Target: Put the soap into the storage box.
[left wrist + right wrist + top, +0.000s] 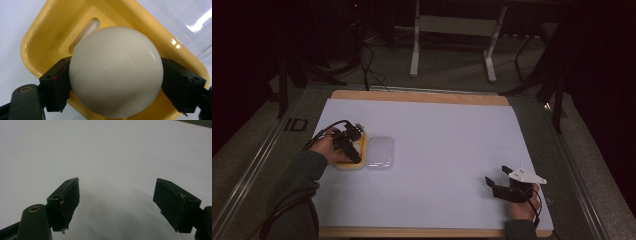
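The white-covered worktop (pixel 437 145) lies open across its middle, far side and right. At the left, a yellow tray (pixel 354 161) and a clear lid (pixel 380 154) just beside it stand in the way. The gap of the left claw (pixel 115 82) is blocked by a white ball (pixel 116 72); the right claw (pixel 116 203) gapes over bare surface.

Black hand-held gripper (pixel 353 145), trailing cable; grey-green sleeve (pixel 297 190).

High view – above near table edge, facing forward-down over white mat (pixel 437 150). Left gripper view – very close, looking down on yellow tray (pixel 45 32) at mat's left; tray (pixel 360 150) shared with high view. Right gripper view – low over bare mat (pixel 105 152).
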The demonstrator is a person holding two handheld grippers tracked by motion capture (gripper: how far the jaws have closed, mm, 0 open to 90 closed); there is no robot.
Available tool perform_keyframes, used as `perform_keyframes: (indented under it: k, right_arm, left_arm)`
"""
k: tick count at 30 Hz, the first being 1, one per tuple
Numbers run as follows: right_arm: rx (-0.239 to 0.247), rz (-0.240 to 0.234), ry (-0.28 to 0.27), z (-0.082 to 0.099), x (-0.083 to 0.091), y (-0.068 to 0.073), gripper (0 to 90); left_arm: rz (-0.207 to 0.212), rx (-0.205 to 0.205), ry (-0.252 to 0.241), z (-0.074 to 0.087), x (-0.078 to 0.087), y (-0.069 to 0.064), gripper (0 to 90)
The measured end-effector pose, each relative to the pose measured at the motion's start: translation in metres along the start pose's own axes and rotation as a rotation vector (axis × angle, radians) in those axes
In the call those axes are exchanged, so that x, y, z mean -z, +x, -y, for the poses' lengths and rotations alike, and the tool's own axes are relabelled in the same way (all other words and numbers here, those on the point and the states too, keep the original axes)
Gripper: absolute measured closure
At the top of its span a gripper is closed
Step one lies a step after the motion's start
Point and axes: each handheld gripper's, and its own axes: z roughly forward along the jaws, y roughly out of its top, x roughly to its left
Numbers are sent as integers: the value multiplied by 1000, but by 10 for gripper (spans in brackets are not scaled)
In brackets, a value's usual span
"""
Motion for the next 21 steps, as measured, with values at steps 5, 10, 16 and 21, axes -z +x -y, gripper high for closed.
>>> perform_keyframes:
  k: [5,10,16,21]
  right_arm:
    - [0,-1,-1,0,0,0,212]
    - [0,-2,-3,0,0,0,212]
    - [2,0,-1,0,0,0,212]
    - [2,0,-2,0,0,0,212]
  left_arm:
    - [2,-17,-6,0,3,1,128]
    - [14,-23,-32,3,10,3,84]
    - [6,-32,-69,7,23,3,69]
    - [18,-23,-125,9,32,5,75]
